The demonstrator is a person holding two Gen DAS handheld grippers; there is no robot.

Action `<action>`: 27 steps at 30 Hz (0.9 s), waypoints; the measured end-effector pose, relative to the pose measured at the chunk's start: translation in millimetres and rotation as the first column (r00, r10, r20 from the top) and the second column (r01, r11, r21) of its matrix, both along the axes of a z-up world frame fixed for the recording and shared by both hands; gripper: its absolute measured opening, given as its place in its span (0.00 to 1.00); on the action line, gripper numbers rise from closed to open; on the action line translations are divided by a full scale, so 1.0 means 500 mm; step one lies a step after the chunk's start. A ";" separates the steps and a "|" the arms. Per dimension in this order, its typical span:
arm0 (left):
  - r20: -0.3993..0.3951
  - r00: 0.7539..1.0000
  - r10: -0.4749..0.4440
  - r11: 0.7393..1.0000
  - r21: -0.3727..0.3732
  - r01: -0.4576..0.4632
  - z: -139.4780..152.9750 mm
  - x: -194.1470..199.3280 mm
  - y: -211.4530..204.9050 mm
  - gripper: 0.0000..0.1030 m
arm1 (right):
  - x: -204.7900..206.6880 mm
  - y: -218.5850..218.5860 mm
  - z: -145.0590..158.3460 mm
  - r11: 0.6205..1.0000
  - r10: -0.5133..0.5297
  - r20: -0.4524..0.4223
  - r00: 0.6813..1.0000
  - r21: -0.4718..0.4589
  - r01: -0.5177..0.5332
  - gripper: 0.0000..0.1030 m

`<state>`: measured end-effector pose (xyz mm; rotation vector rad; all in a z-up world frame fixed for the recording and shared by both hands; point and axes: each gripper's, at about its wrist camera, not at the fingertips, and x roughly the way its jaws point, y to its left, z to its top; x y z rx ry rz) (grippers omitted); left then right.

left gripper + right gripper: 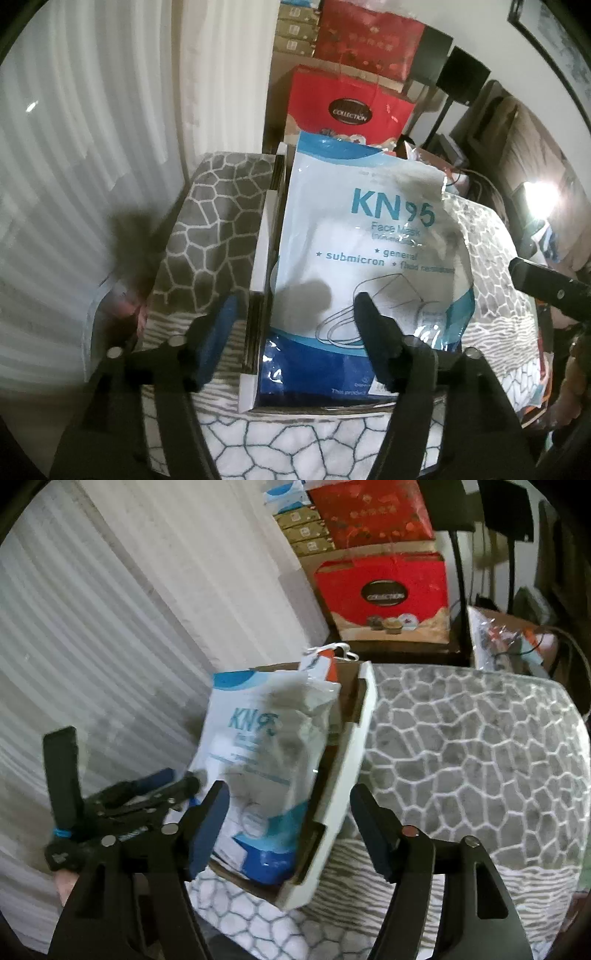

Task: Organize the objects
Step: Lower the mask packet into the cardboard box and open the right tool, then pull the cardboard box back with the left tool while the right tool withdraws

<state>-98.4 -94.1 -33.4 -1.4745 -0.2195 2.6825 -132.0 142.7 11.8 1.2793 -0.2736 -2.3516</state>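
While both grippers stand spread and empty, the left gripper (295, 325) straddles the white box (260, 258) wall; the KN95 mask pack (354, 236) lies inside, best pressed flat by the right gripper (290, 816).

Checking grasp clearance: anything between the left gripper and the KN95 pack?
Nothing visible. The left gripper is open and straddles the white box wall; its right finger overlaps the KN95 pack, which lies in the box.
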 end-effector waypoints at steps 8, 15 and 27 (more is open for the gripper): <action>-0.026 0.999 -0.021 0.999 -0.035 0.020 0.011 0.023 0.028 0.84 | 0.029 0.021 -0.026 0.990 -0.034 -0.069 0.997 0.133 0.043 0.85; -0.064 0.997 -0.039 0.998 -0.050 0.036 0.026 0.063 0.067 0.99 | 0.075 0.061 -0.022 0.972 -0.103 -0.149 0.983 0.197 0.132 1.00; -0.087 0.996 -0.035 0.998 -0.046 0.031 0.039 0.119 0.114 1.00 | 0.152 0.115 -0.024 0.941 -0.193 -0.205 0.960 0.240 0.240 1.00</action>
